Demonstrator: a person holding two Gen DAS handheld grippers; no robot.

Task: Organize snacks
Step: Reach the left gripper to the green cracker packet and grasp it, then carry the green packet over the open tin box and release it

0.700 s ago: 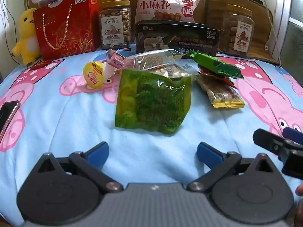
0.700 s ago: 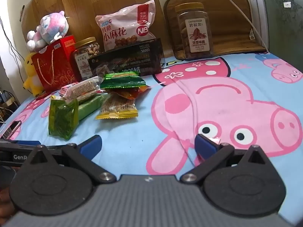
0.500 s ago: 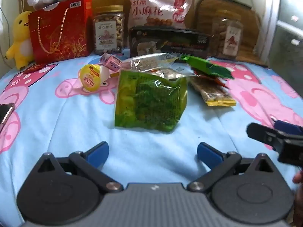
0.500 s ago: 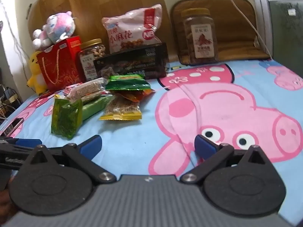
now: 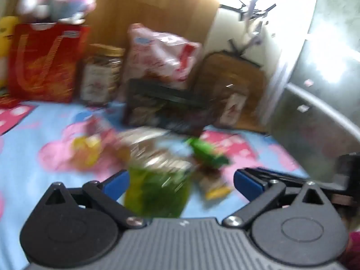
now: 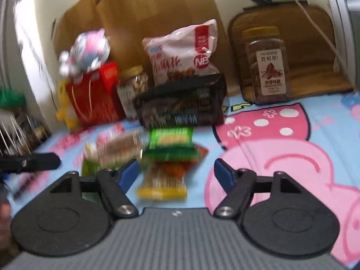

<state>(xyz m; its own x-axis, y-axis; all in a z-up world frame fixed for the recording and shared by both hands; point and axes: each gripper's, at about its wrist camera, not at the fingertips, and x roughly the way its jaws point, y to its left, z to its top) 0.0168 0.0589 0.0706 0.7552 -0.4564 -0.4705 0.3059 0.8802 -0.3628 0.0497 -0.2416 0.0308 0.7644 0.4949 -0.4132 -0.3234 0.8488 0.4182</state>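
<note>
We're seeing both grippers, left (image 5: 181,181) and right (image 6: 176,172), spreading wide, pinching nothing; only the right view's showing the far nut jar (image 6: 265,65) sharply.

Cartoon-pig bedsheet (image 6: 292,139), snack packets (image 6: 168,144) heaped, jars (image 6: 265,67), black box (image 6: 182,103)

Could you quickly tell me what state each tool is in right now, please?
Left tool: open, holding nothing; the green snack packet lies ahead, ungripped.
Right tool: open, holding nothing.
</note>
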